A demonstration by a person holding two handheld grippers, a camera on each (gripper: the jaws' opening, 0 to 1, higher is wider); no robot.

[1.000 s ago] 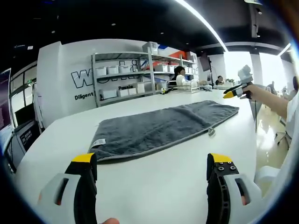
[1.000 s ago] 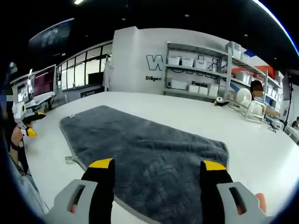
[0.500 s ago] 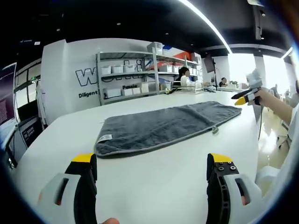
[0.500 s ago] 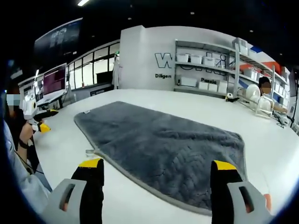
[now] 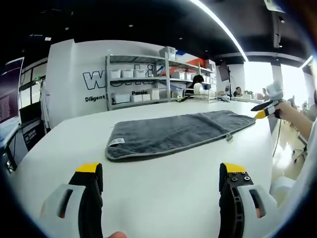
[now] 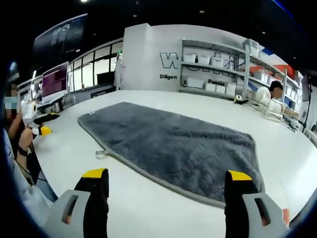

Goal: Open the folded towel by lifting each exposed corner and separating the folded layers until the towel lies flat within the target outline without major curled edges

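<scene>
White table (image 5: 163, 183) in an open office. Both the left gripper (image 5: 161, 176) and right gripper (image 6: 166, 183) have jaws spread wide, holding nothing, and they've pulled back off the towel (image 6: 173, 144). It now lies flat mid-table, looking pretty much unfolded, so probably done.

The left gripper (image 5: 161, 181) rises from 6 o'clock in the left gripper view, its two yellow-tipped jaws spread wide with nothing between them. A fingertip (image 5: 117, 234) shows at the bottom edge between the jaws. The right gripper (image 6: 168, 187) stands the same way in the right gripper view, jaws wide apart and holding nothing. In the left gripper view the right gripper sits at 3 o'clock, held in a hand (image 5: 286, 108) on an outstretched forearm. In the right gripper view the left gripper appears at 9 o'clock.
</scene>
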